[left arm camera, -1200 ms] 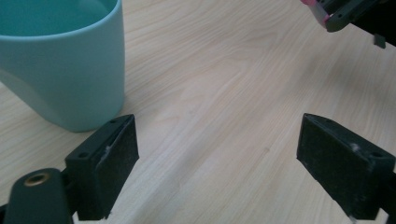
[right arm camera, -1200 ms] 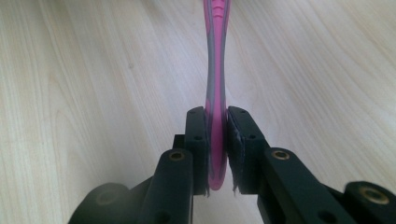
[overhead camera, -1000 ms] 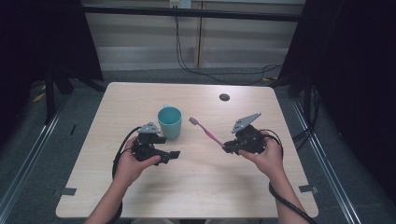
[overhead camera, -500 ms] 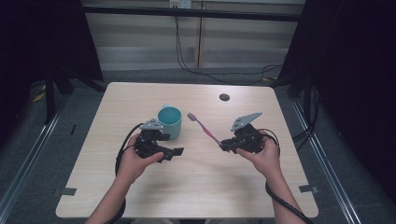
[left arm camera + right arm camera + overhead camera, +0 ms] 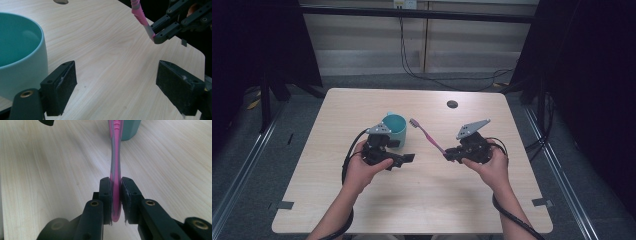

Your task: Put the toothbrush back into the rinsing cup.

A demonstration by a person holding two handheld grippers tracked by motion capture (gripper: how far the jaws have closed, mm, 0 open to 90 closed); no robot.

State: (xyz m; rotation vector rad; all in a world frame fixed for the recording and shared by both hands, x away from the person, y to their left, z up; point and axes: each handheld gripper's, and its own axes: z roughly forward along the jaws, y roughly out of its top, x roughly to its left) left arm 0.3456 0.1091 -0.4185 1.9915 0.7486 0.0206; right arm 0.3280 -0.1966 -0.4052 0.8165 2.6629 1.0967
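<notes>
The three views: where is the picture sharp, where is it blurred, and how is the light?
High view: the table is evenly lit and the surroundings are dark; the toothbrush is small but clear. Left gripper view: the wood grain is sharp and the cup is soft at its near edge. Right gripper view: the right gripper is sharp at the pads, and its bottom joints are blurred.

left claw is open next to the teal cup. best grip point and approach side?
Probably the cup's outer wall, from the person's side, level with the table, where the open left claw sits. It stands upright with a smooth round wall and no handle visible. Keeping low avoids the toothbrush, held in the right claw, whose head is near the rim.
</notes>
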